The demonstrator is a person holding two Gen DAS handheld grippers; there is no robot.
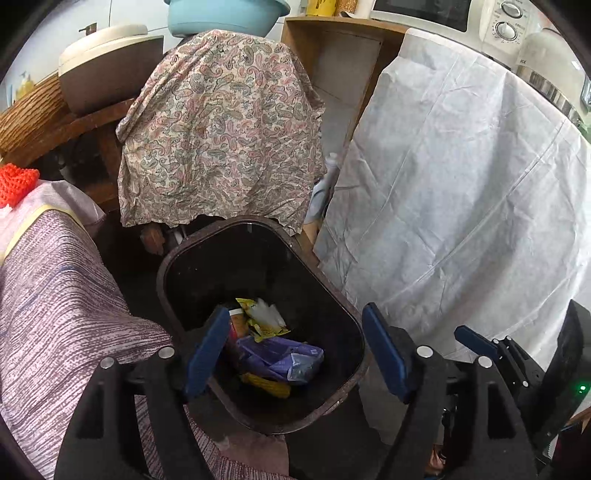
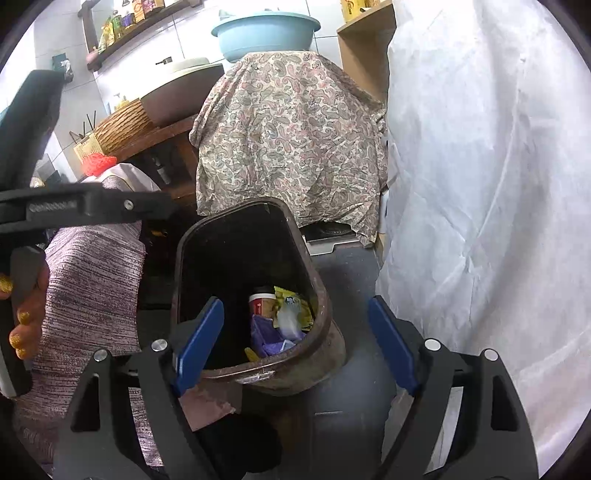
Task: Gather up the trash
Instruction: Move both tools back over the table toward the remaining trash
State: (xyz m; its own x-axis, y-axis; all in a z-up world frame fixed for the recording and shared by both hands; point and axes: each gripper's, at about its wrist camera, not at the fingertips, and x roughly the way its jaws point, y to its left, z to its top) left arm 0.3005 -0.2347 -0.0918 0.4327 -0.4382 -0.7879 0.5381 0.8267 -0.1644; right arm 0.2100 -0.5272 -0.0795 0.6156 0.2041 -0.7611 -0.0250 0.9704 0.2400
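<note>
A dark brown waste bin (image 1: 354, 325) (image 2: 332, 354) stands on the floor. Inside lie a yellow wrapper (image 1: 264, 319) (image 2: 295, 302), a purple packet (image 1: 280, 360) (image 2: 267, 336) and a red paper cup (image 2: 260, 304). My left gripper (image 1: 297, 350) hangs over the bin's mouth, open, with nothing between its blue pads. My right gripper (image 2: 295, 345) is also open and empty above the bin's near rim. The right gripper's fingers (image 1: 476, 341) show at the lower right of the left wrist view. A hand with gold nails (image 2: 22, 325) holds the left gripper's black body (image 2: 85, 208).
A purple woven cloth (image 1: 62, 314) (image 2: 92, 280) covers something left of the bin. A paisley cloth (image 1: 221, 129) (image 2: 291, 140) drapes furniture behind it, with a blue basin (image 2: 266, 33) on top. A white sheet (image 1: 461, 203) (image 2: 480, 184) hangs on the right. The grey floor (image 2: 347, 269) lies beside the bin.
</note>
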